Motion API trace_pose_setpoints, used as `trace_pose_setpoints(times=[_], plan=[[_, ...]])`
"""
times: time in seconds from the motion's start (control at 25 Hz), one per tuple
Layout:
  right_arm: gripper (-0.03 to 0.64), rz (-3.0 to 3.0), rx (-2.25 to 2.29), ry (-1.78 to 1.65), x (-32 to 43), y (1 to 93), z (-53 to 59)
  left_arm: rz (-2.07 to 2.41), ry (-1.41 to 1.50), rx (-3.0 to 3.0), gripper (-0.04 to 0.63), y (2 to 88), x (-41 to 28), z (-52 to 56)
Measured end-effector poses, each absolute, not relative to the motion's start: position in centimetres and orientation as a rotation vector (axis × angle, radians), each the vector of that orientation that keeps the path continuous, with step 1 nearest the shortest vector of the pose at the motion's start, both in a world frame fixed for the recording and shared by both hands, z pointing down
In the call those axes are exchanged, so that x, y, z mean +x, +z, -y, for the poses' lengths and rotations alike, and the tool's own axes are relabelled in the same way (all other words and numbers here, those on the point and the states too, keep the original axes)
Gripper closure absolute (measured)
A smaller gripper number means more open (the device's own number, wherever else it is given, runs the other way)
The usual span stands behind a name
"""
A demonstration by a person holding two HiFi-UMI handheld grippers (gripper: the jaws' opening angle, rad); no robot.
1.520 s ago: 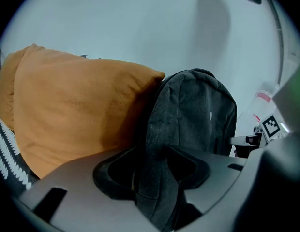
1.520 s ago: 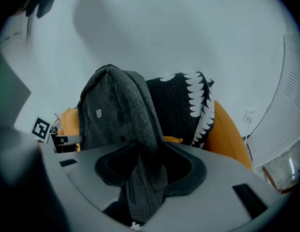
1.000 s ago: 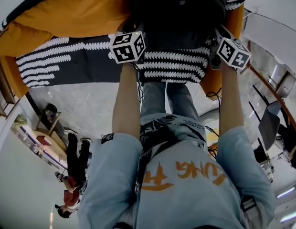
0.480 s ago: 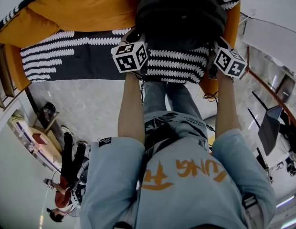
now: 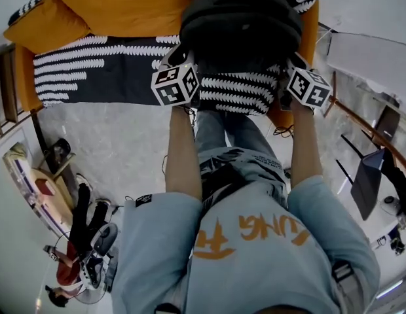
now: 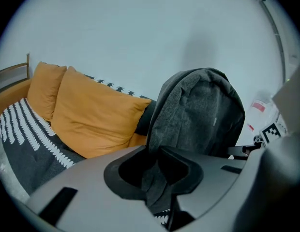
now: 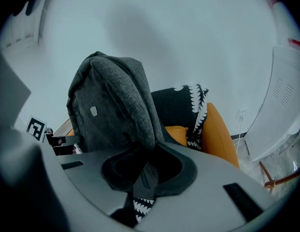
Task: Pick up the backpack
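The dark grey backpack (image 5: 242, 19) is standing upright between the two hand-held grippers at the far side of the scene, over the near edge of a sofa (image 7: 220, 134); whether its bottom is touching the seat cannot be told, since the grippers' bodies are covering it. The left hand-held gripper (image 6: 157, 177) is pinching a fold on the backpack's left side; the grey cloth is running down through the narrow gap between its jaws, which have just been closing on it. The right hand-held gripper (image 7: 144, 175) is pinching the backpack's right side in the same way; a strip of fabric with a zip line is passing between its jaws, which have likewise just been closing.

In the head view each gripper's marker cube (image 5: 175, 85) is sitting just near of the backpack, one on the left and one on the right; two bare forearms (image 5: 183, 149) are reaching out to them from a light blue shirt (image 5: 255, 254) with orange lettering.

A black cover (image 5: 92, 70) with rows of white leaf shapes is lying over the sofa seat, spreading out to the left; orange cushions (image 6: 94, 117) are leaning against a pale wall (image 6: 140, 37) behind it, left of the backpack; a grey floor (image 5: 118, 149) is showing near of the sofa.
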State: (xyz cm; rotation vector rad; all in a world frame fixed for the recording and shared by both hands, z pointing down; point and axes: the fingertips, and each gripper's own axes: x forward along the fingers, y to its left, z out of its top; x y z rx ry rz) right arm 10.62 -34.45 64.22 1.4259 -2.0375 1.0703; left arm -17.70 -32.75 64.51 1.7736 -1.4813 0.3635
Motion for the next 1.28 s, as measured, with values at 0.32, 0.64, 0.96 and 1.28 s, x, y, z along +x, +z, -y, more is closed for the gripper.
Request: trace_pose_setpoints(times=[0.32, 0.64, 0.96, 1.28], plan=[[0.571, 2.139, 1.451, 0.966, 10.9, 58.5, 32.2, 1.595, 0.299, 1.751, 0.508, 58.8, -17.3, 28.1], [0.572, 2.311, 1.480, 0.850, 11.1, 50.0, 31.5, 1.751, 0.190, 1.795, 0.508, 50.0, -16.8, 25.3], [0.575, 2.477, 1.418, 0.738, 12.7, 42.2, 30.2, 1.897, 0.124, 1.858, 0.509, 41.3, -14.8, 22.5], [0.575, 2.603, 1.344, 0.603, 9.9, 35.2, 30.7, 2.021, 0.063, 1.919, 0.512, 34.4, -17.2, 21.7]])
